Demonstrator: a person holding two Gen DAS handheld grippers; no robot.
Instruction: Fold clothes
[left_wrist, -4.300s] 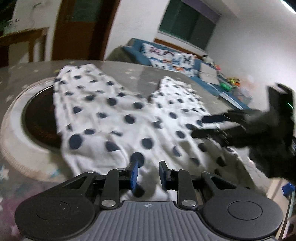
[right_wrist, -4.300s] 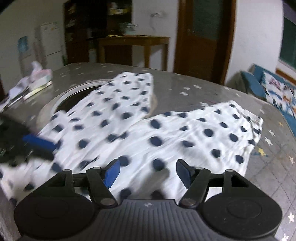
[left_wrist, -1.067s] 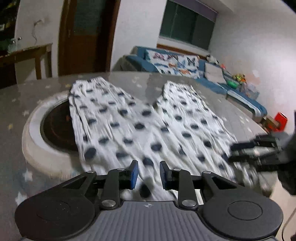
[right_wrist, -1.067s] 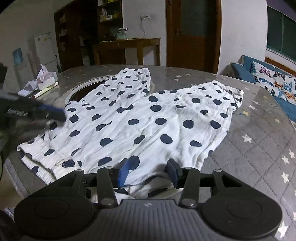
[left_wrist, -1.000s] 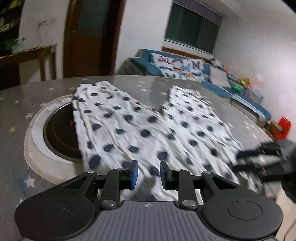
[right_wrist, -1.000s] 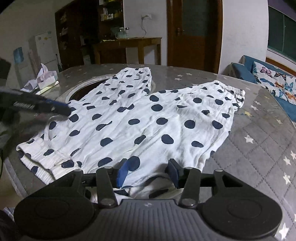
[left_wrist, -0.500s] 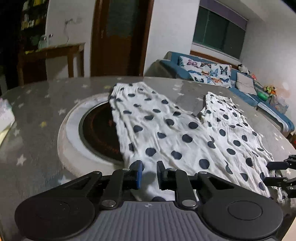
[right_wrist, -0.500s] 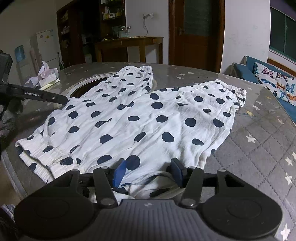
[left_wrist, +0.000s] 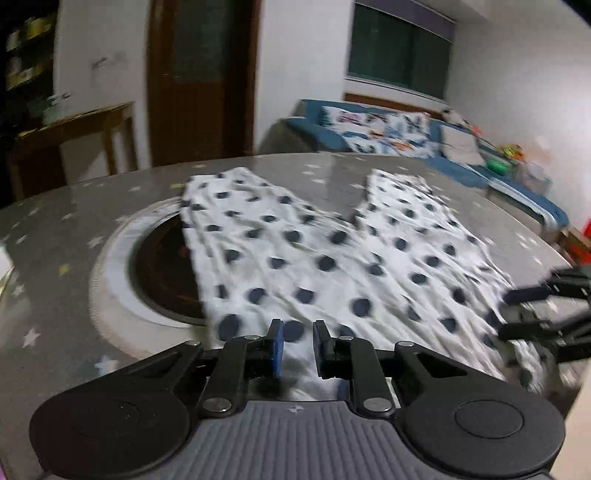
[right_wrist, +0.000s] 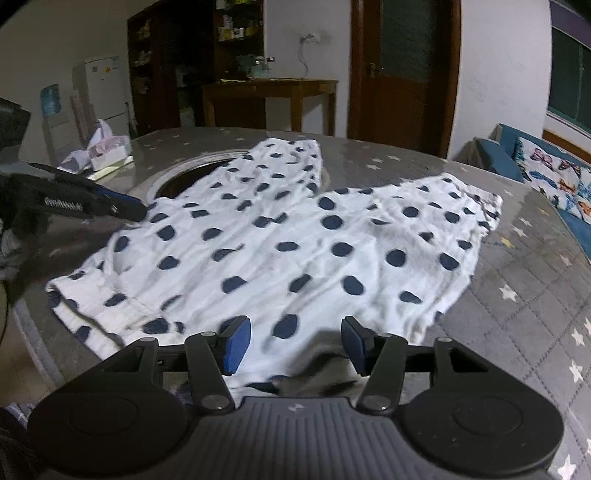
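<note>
White pants with dark blue dots (left_wrist: 332, 258) lie spread flat on the grey star-print table (left_wrist: 55, 240), both legs pointing away from me. My left gripper (left_wrist: 298, 349) hovers low over the near left edge of the pants. Its jaws stand close together with a narrow gap, and nothing shows clamped. The right wrist view shows it side-on (right_wrist: 136, 212) at the cloth's left edge. My right gripper (right_wrist: 290, 345) is open wide over the waistband of the pants (right_wrist: 295, 240). It also appears at the right of the left wrist view (left_wrist: 517, 314).
A round recessed burner (left_wrist: 159, 273) is set in the table, partly under the left pant leg. A tissue box and papers (right_wrist: 110, 147) sit at the far left. Behind are a wooden side table (right_wrist: 269, 88), a door and a blue sofa (left_wrist: 406, 129).
My right gripper has opened wider over the waistband. My left gripper has swung along the left side of the pants, its narrow gap shrinking slightly. The pants stay flat.
</note>
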